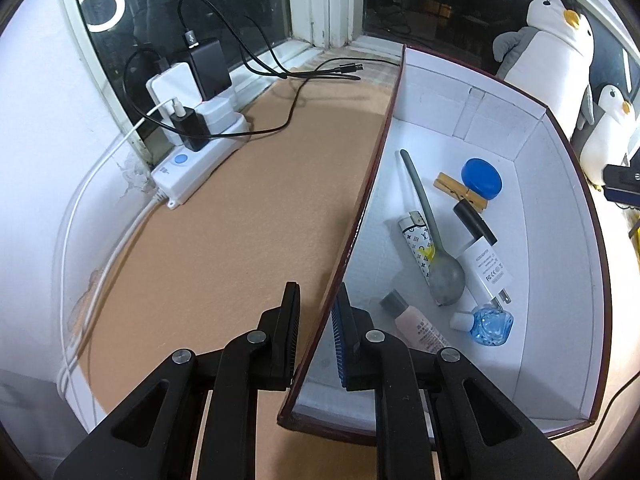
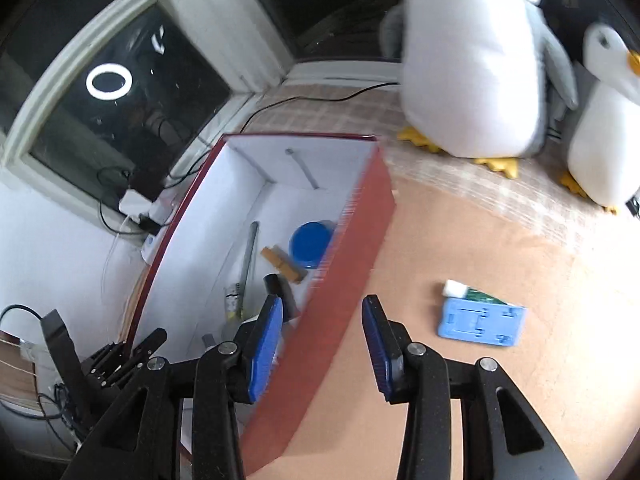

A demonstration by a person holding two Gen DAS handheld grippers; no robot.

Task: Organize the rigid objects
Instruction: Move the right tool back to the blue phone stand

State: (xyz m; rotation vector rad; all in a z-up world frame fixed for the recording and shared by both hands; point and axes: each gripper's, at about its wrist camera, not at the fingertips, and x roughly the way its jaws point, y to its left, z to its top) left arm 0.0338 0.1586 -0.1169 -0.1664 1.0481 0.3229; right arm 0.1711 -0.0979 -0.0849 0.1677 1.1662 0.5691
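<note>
The box (image 1: pixel 560 240) stands on the table (image 1: pixel 224 248), its left wall clamped between the left gripper (image 1: pixel 316 340). In the box lie a spoon (image 1: pixel 430 240) across a lighter (image 1: pixel 416 244), a charger (image 1: pixel 486 268) to their right, a peg (image 1: pixel 460 191) and a cap (image 1: pixel 481 179) behind it, two small bottles (image 1: pixel 486 322) nearest. A power strip (image 1: pixel 200 160) sits left of the box by the window (image 1: pixel 180 8). Right of the box lie a tube (image 2: pixel 476 295) and a case (image 2: pixel 482 321); two penguins (image 2: pixel 476 80) stand behind them. The right gripper (image 2: pixel 324 344) straddles the box's right wall.
</note>
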